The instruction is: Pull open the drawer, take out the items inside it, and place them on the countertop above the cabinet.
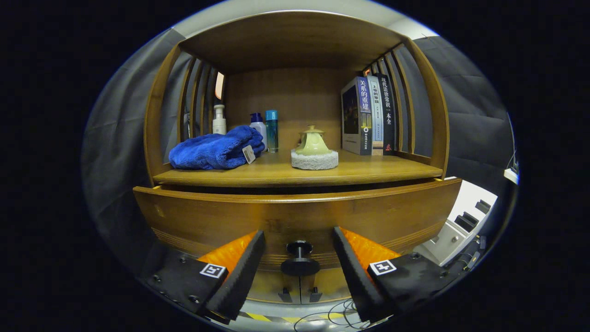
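Drawer [295, 212] of wooden cabinet, front standing slightly proud of the table [295, 175] edge above, a dark gap showing along its top; contents hidden. Round black knob [299, 258] low on the front, centred between spread tongs [298, 251], neither finger [244, 272] touching it. On the table: blue towel [214, 150], pump bottles [258, 129], ceramic teapot [312, 142] on a white pad, upright books [371, 115]. Fits either a drawer being drawn out or one being pushed back. For a sound grip: keep knob stem midway between both fingers, close squarely behind the knob's disc, then move straight along the runners, level, without twisting or lifting.
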### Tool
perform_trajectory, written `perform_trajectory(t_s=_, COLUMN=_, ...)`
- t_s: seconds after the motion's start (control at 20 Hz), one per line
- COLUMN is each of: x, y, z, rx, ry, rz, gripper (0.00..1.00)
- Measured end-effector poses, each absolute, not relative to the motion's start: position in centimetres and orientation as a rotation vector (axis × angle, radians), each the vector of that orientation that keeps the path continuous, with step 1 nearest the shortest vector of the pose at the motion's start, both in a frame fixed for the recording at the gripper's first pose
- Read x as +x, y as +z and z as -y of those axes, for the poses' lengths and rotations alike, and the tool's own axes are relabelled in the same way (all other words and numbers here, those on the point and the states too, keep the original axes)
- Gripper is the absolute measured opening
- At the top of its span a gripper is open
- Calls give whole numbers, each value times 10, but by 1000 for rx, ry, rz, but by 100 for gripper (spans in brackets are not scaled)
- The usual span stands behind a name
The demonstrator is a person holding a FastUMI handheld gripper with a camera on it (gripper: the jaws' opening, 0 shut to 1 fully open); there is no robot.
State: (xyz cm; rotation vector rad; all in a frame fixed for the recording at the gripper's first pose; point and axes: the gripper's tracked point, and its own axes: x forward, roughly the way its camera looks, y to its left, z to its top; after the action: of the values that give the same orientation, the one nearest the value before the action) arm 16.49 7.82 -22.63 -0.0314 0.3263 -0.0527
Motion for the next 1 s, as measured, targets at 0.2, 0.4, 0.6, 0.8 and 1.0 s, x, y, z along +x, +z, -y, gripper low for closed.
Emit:
perform_trajectory(t_s=0.2, x=175, y=-230, z=-79, rx=-7, ry=-55, rz=-349, gripper=97)
perform_trajectory(t_s=0.4, x=184, y=-230, z=-77, rx=3, ry=-51, rz=-344, gripper=98)
perform_trajectory(t_s=0.6, x=191, y=-233, z=-77, rx=-21, ry=-54, rz=-343, gripper=98)
perform_trajectory(t_s=0.8, x=195, y=-235, z=-76, rx=-51, ry=-57, rz=-345, gripper=98)
perform_trajectory(t_s=1.0, x=192, y=-237, z=-75, rx=-56, ry=-63, rz=-363, gripper=99)
